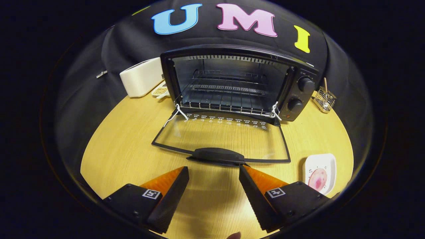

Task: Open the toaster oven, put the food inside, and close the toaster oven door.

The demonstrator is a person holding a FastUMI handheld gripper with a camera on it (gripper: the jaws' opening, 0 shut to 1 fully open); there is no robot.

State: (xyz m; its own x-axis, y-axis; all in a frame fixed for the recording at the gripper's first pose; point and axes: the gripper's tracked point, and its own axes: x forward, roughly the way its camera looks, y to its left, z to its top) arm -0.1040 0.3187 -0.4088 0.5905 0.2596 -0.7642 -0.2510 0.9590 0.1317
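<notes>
Hovering tongs (214, 171) spread, empty, before open toaster oven door (219, 137).

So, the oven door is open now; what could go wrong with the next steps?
The glass door lies flat just ahead of the open gripper, so swinging toward the food on the white plate beside the right finger could knock its handle. The round food may roll or slip when pinched. Inside the toaster oven, it could catch on the wire rack.

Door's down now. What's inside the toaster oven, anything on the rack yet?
Inside the toaster oven, a bare wire rack; no food on it. The open gripper hovers before the door handle.
</notes>
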